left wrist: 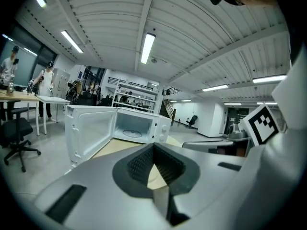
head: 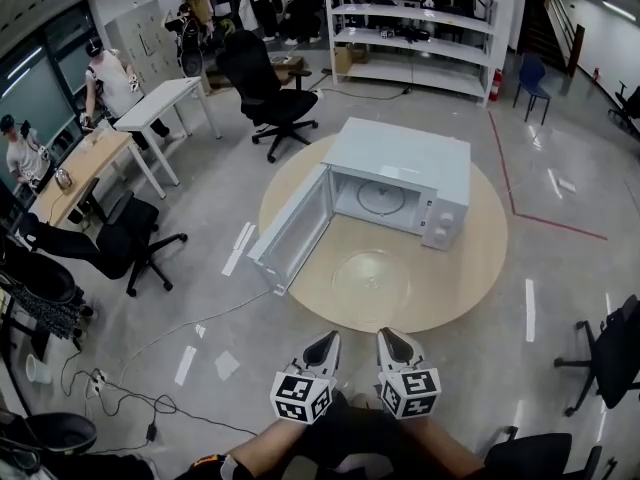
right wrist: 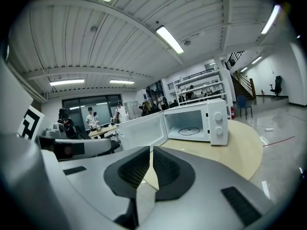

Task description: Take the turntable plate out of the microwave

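On one round wooden table (head: 470, 268) we count one white microwave (head: 400, 158), door open, and one clear turntable plate (head: 372, 276) lying on the tabletop before it. Our two tools, left gripper (head: 325, 340) and right gripper (head: 392, 336), are pressed together, empty. We read no lettering. Glossy grey floor (head: 560, 168); shelving (head: 410, 28) behind.

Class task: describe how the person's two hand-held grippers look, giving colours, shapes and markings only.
The left hand-held gripper and the right hand-held gripper both have smooth light-grey bodies that taper toward the jaws. Their pads are dark grey and finely ribbed, set in dark surrounds. Each carries a white cube printed with black square markers. No cables show.
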Demonstrator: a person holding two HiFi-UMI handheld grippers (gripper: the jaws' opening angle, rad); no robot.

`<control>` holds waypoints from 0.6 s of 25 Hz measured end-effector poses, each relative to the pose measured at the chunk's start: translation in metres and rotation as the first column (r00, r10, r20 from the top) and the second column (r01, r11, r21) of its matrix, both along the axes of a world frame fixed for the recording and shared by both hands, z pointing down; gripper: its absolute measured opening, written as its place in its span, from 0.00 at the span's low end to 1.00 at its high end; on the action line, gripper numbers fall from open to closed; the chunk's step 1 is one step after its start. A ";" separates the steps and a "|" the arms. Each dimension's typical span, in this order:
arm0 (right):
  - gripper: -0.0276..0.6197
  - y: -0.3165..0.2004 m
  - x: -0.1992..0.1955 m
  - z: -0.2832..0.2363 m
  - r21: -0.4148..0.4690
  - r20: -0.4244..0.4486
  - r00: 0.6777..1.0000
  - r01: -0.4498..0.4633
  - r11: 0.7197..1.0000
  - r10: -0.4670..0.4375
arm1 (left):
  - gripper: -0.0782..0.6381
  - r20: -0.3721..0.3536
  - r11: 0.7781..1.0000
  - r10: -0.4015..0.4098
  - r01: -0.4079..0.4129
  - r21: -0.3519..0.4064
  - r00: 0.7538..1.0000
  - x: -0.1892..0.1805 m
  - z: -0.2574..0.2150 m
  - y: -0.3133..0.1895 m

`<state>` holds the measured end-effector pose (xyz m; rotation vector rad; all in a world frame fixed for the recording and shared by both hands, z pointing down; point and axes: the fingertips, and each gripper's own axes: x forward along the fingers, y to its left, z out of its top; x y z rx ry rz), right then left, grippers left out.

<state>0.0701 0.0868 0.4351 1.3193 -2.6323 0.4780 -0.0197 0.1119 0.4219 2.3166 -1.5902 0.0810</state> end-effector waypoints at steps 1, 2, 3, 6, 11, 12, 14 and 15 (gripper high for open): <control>0.10 0.004 -0.003 -0.003 0.010 -0.001 1.000 0.004 1.000 -0.004 | 0.17 0.001 1.000 -0.001 0.001 0.004 1.000 -0.002 -0.003 0.004; 0.10 0.007 -0.006 -0.006 0.019 -0.001 1.000 0.007 1.000 -0.007 | 0.17 0.003 1.000 -0.001 0.001 0.007 1.000 -0.004 -0.005 0.008; 0.10 0.010 -0.008 -0.009 0.027 0.000 1.000 0.009 1.000 -0.009 | 0.17 0.007 1.000 0.001 -0.001 0.009 1.000 -0.006 -0.007 0.012; 0.09 0.023 -0.016 -0.017 0.044 0.008 1.000 0.010 0.999 -0.010 | 0.17 0.029 1.000 0.009 -0.009 0.018 1.000 -0.011 -0.013 0.027; 0.09 0.060 -0.034 -0.025 0.041 0.007 1.000 0.001 0.999 -0.001 | 0.17 0.064 0.999 0.023 -0.025 0.035 0.998 -0.026 -0.023 0.068; 0.09 0.071 -0.039 -0.025 0.035 0.005 1.000 0.000 0.999 0.000 | 0.17 0.070 0.999 0.026 -0.028 0.033 0.997 -0.030 -0.024 0.079; 0.09 0.092 -0.048 -0.024 0.025 -0.003 1.000 -0.004 1.000 0.004 | 0.17 0.073 0.999 0.033 -0.035 0.027 0.997 -0.038 -0.023 0.100; 0.09 0.103 -0.051 -0.024 0.020 -0.009 1.000 -0.006 1.000 0.007 | 0.17 0.067 0.999 0.036 -0.037 0.020 0.997 -0.041 -0.021 0.110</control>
